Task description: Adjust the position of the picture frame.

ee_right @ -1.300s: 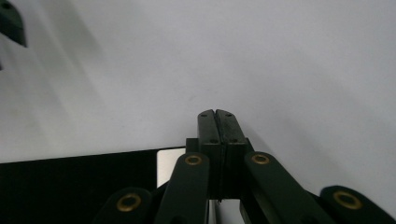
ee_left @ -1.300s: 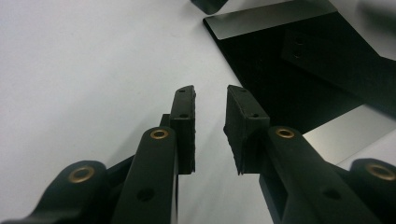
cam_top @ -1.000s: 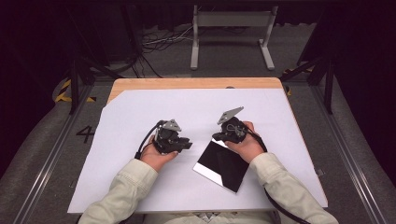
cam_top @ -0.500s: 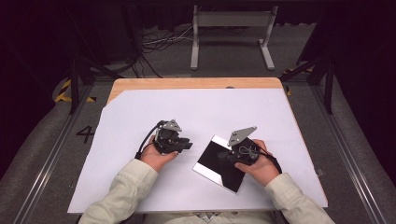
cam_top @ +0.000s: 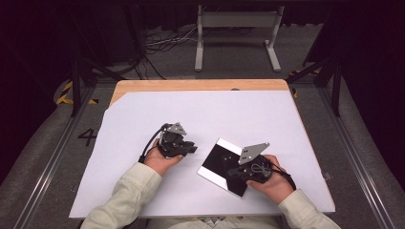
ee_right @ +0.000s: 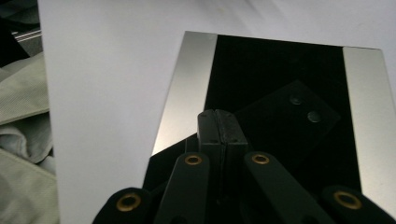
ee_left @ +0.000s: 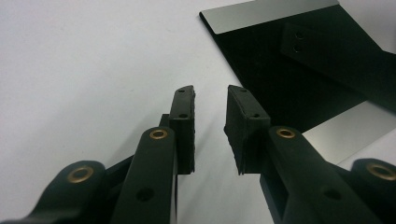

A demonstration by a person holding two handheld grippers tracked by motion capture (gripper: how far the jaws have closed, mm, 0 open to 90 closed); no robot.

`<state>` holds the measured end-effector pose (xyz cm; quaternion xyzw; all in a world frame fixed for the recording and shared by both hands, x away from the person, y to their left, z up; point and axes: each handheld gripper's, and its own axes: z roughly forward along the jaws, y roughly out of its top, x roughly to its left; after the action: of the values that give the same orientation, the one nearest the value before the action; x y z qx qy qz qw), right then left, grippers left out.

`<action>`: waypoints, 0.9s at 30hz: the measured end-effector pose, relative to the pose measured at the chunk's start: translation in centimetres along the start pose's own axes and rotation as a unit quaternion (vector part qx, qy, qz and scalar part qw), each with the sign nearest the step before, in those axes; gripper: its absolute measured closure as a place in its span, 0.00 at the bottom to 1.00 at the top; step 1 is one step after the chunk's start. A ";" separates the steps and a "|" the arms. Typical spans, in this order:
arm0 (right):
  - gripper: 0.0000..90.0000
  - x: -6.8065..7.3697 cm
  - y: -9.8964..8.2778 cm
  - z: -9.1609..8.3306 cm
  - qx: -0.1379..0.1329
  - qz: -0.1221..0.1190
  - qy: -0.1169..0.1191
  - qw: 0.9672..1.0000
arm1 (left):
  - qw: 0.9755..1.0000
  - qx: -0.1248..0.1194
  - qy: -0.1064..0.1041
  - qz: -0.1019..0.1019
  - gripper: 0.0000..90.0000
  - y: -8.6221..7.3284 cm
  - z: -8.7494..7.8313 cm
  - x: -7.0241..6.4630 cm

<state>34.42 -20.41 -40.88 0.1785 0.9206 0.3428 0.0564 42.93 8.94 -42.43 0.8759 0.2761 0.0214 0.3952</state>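
Flat black panel with silvery strips along two opposite edges lies on the white sheet covering the table, toward 5 o'clock from the sheet's middle in the high view. It sits square-on to nothing, turned diagonal.

Right gripper hangs over the panel's near end, jaws pressed together with nothing between them. The high view cannot settle whether the tips touch the surface. Left gripper rests at about 9 o'clock of the panel, just beside its corner, jaws parted and empty.

Progress, as a judgement: early. The panel lies flat, ungripped, no edge raised. The closed right jaws look placed to press or slide it; any lift or grasp is still to come, and the left hand is yet to engage.

View differences:
- Right gripper view: shut jaws over the dark middle band, strips at 9 and 3 o'clock, a reflection of the gripper's plate in the gloss, a pale sleeve at 9 o'clock.
- Left gripper view: the gap between the pads and the panel corner at 1 o'clock, apart from them.
- High view: both hands and the whole layout.
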 end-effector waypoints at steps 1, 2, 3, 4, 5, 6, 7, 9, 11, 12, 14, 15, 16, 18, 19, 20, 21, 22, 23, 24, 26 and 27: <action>1.00 0.4 -0.2 0.0 0.002 -0.007 0.001 1.000 | 1.000 0.000 0.000 0.001 0.82 0.0 0.0 0.0; 1.00 0.6 -0.3 0.0 0.004 -0.010 0.003 1.000 | 1.000 0.000 0.000 0.002 0.82 0.0 0.0 0.0; 1.00 0.8 -0.3 0.0 0.005 -0.013 0.004 1.000 | 1.000 0.000 -0.001 0.003 0.82 0.0 0.0 0.0; 1.00 0.9 -0.4 0.0 0.005 -0.014 0.006 1.000 | 1.000 0.000 -0.001 0.003 0.82 0.0 0.0 0.0; 1.00 0.9 -0.4 0.0 0.005 -0.014 0.006 1.000 | 1.000 0.001 -0.001 0.003 0.82 0.0 0.0 0.0; 1.00 1.2 -0.4 0.0 0.006 -0.018 0.012 1.000 | 1.000 0.001 -0.001 0.004 0.82 0.1 0.0 0.0; 1.00 1.2 -0.4 0.0 0.006 -0.018 0.012 1.000 | 1.000 0.001 -0.001 0.004 0.82 0.1 0.0 0.0; 1.00 1.6 -0.5 0.1 0.009 -0.022 0.019 1.000 | 1.000 0.001 -0.001 0.004 0.82 0.1 0.0 0.0; 1.00 2.0 -0.7 0.3 0.016 -0.027 0.027 0.999 | 1.000 0.002 -0.002 0.002 0.82 0.0 0.1 0.0; 1.00 2.0 -0.7 0.3 0.016 -0.027 0.027 0.999 | 1.000 0.002 -0.002 0.002 0.82 0.0 0.1 0.0; 1.00 2.3 -0.7 0.5 0.021 -0.034 0.033 0.999 | 1.000 0.002 -0.001 0.004 0.82 0.1 0.0 -0.1; 1.00 2.4 -0.7 0.5 0.020 -0.034 0.036 0.999 | 1.000 0.002 -0.001 0.005 0.82 0.1 0.0 -0.1; 1.00 2.4 -0.7 0.5 0.020 -0.034 0.036 0.999 | 1.000 0.002 -0.001 0.005 0.82 0.1 0.0 -0.1; 1.00 2.8 -0.7 0.5 0.024 -0.041 0.042 0.998 | 1.000 0.002 -0.001 0.003 0.82 0.1 0.0 -0.1; 1.00 2.9 -0.8 0.4 0.025 -0.043 0.041 0.998 | 1.000 0.002 -0.001 0.002 0.82 0.1 0.0 -0.1; 1.00 3.1 -0.8 0.4 0.025 -0.045 0.043 0.998 | 1.000 0.002 -0.001 0.003 0.82 0.1 0.1 -0.1; 1.00 3.3 -0.9 0.4 0.028 -0.047 0.045 0.997 | 1.000 0.002 -0.001 0.003 0.82 0.1 0.1 -0.1; 1.00 3.4 -0.9 0.4 0.031 -0.049 0.047 0.997 | 1.000 0.003 -0.001 0.002 0.82 0.1 0.1 -0.1; 1.00 3.5 -1.0 0.4 0.032 -0.050 0.048 0.997 | 1.000 0.003 -0.001 0.002 0.82 0.1 0.1 -0.1; 1.00 3.6 -1.1 0.4 0.035 -0.050 0.048 0.997 | 1.000 0.003 -0.002 0.004 0.82 0.1 0.1 -0.1; 1.00 3.8 -1.2 0.5 0.041 -0.051 0.049 0.997 | 1.000 0.003 -0.002 0.003 0.82 0.1 0.1 -0.1; 1.00 3.8 -1.2 0.5 0.041 -0.051 0.049 0.997 | 1.000 0.003 -0.002 0.003 0.82 0.1 0.1 -0.1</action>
<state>30.69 -19.54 -41.99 0.1169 0.9434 0.3095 0.0212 42.90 8.75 -42.44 0.8779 0.2726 0.0203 0.3933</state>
